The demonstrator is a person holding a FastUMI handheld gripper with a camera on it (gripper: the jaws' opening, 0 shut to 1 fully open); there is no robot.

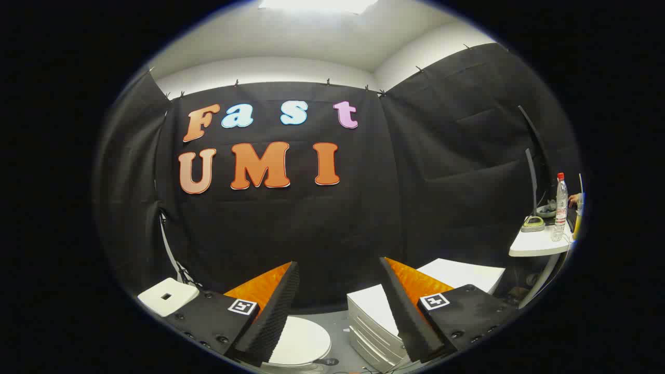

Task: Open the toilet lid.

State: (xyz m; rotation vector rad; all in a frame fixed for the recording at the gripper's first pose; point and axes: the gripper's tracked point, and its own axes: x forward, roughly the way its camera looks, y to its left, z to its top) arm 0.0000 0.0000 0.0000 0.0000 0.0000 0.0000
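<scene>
A white toilet with its lid (301, 342) lying flat and shut sits low on the grey floor, just beyond my left finger, which covers its near left part. My gripper (340, 306) hangs above it, open, with a wide gap between the fingers and nothing in it. The fingers point toward the black cloth wall, well above the lid and not touching it.
A white ribbed cabinet (371, 322) stands right of the toilet, partly behind my right finger. A white block (167, 296) sits at the left. A white table (537, 243) at the far right holds a clear bottle (560, 208) and cables; a hand (574, 198) rests there.
</scene>
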